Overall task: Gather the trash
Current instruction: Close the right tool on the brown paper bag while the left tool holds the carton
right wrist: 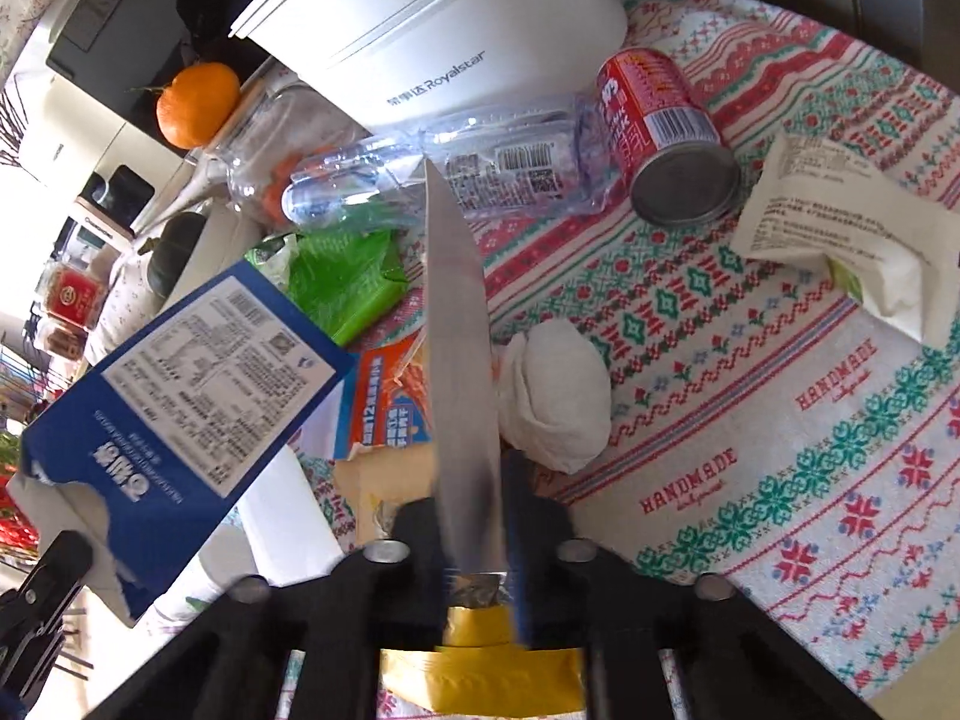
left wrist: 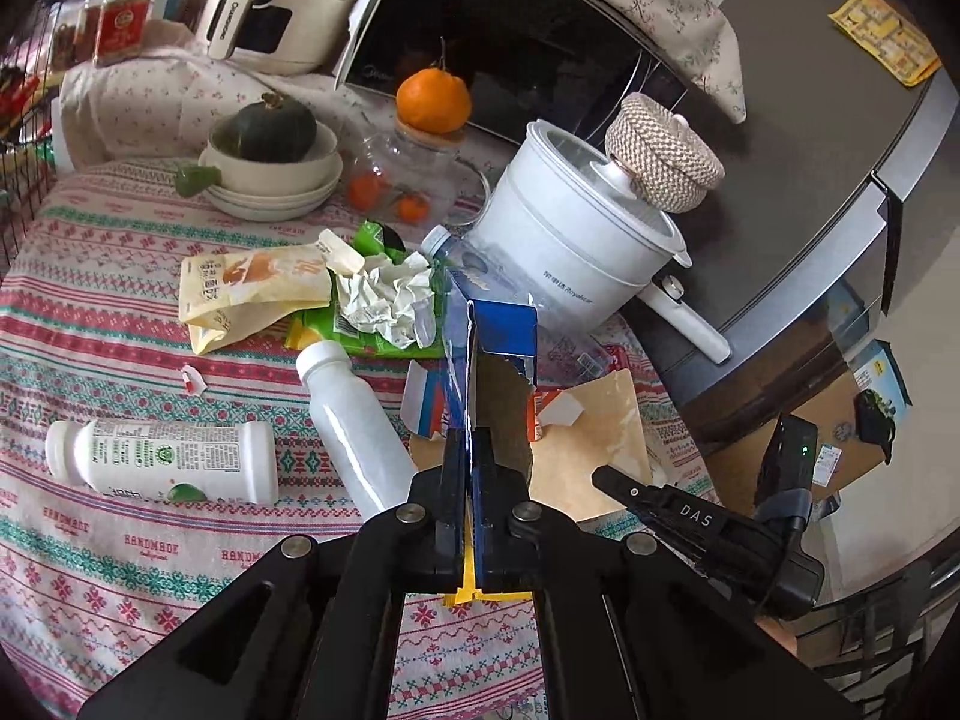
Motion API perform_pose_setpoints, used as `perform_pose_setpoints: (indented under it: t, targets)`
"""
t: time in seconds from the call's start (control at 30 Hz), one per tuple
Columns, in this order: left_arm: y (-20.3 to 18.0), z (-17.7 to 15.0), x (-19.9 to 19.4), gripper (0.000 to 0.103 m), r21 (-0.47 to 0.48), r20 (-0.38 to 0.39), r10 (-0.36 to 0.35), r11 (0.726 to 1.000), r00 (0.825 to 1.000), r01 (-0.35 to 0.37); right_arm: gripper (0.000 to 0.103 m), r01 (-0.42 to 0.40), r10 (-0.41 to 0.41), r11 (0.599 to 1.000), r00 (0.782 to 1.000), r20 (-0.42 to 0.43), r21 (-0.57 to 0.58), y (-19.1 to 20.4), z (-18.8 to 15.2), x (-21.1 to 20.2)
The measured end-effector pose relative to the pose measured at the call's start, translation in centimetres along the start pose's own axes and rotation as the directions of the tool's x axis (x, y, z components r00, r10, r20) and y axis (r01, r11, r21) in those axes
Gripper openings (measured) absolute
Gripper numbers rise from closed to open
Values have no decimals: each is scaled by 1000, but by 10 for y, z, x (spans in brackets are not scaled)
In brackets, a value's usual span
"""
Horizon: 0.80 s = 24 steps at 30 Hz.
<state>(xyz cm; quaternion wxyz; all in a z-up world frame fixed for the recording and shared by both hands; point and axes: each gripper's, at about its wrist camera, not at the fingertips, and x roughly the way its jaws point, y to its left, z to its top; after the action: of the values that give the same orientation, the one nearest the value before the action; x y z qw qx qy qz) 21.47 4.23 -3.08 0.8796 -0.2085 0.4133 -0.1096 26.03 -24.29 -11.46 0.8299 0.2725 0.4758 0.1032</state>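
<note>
Blue carton (left wrist: 501, 324) torn open, flattened, pinched edge-on in left jaws.

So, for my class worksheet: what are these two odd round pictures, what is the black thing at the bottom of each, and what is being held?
Each picture comes from a fisheye camera mounted on a hand-held gripper that a person carries, one per hand, looking forward along its two fingers. The left hand-held gripper is shut on a torn blue carton. The right hand-held gripper is shut on a flattened silver and gold wrapper, seen edge-on. On the patterned tablecloth lies trash: white bottles, crumpled paper, a red can, a crushed clear bottle. A white cooking pot stands behind.
</note>
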Motion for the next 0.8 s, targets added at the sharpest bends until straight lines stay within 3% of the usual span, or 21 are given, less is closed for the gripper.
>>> perform_pose_setpoints:
  t: [0.2, 0.4, 0.63, 0.8]
  targets:
    - [-7, -1, -28, 0, 24, 46, -48, 999, 998, 47, 2, -36, 41, 998, 994, 101, -54, 17, -1, -29]
    - [-18, -7, -55, 0, 72, 79, -105, 992, 991, 100, 0, -20, 52, 991, 970, 236, -135, 34, -4, -81]
    - [-37, -21, -73, 0, 139, 53, -182, 975, 982, 173, 0, 69, 10, 976, 933, 360, -206, 32, -18, -148]
    - [-54, -36, -78, 0, 183, -16, -261, 948, 965, 259, 0, 206, -103, 955, 906, 411, -214, 8, -32, -183]
